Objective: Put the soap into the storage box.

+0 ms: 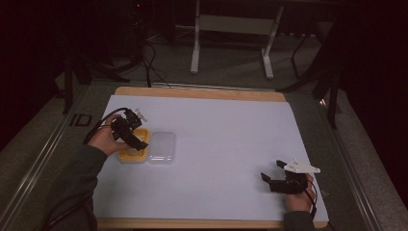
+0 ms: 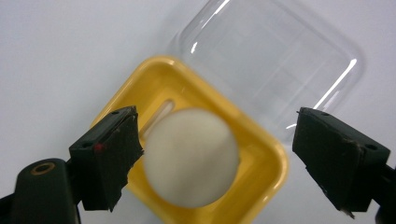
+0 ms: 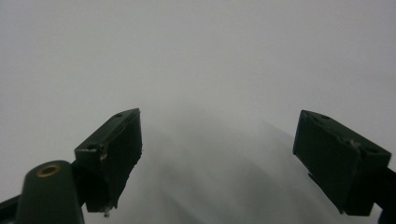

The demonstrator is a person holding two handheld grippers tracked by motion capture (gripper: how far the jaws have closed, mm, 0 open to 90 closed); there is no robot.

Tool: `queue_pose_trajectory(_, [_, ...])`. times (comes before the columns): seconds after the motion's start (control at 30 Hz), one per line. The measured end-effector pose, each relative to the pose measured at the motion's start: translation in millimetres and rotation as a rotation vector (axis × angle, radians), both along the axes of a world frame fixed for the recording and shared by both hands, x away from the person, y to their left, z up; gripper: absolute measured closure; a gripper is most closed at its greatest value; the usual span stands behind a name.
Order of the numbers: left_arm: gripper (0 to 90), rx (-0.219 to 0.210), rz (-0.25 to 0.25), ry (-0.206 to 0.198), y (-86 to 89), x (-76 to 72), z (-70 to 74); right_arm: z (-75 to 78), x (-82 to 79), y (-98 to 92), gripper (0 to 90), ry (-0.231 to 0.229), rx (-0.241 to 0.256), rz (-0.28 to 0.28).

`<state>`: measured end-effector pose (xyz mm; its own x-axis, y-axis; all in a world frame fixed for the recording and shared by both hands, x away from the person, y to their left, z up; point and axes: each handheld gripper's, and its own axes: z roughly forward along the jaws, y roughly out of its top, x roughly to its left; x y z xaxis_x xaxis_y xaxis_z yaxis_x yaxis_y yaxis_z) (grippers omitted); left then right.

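White sheet (image 1: 226,144) on the table: matte, flat. Near its left edge, a clear glossy plastic lid (image 1: 161,147) touching a yellow square tray (image 2: 261,163) with rounded corners, holding a smooth off-white ball (image 2: 191,156).

Left gripper (image 2: 212,154) directly above the ball, jaws apart, one on each side of it, not gripping; right gripper (image 1: 275,179) well apart near the right front corner, jaws apart, holding nothing.

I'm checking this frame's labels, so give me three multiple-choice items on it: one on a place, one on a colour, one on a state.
1. Where does the clear lid lie?
A. Beside the tray
B. On the tray
C. By the right gripper

2. What colour is the tray under the white ball?
A. Blue
B. Yellow
C. Red

3. How do the left gripper's jaws stand?
A. Shut on the lid
B. Shut empty
C. Open around the ball

Answers: 1 A, the lid rests on the table against the tray's side. 2 B, its rim shows yellow. 3 C, a gap shows on the right.
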<state>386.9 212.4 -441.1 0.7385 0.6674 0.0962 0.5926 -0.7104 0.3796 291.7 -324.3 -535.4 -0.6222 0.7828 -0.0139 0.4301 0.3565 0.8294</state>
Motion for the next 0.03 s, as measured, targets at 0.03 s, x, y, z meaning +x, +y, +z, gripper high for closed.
queue_pose_trajectory(0.03, [15.6, -0.013, -0.003, -0.015, -2.1, -2.7, 0.6, 0.0, 0.1, 0.0, 15.5, 0.001, 0.0, 0.0])
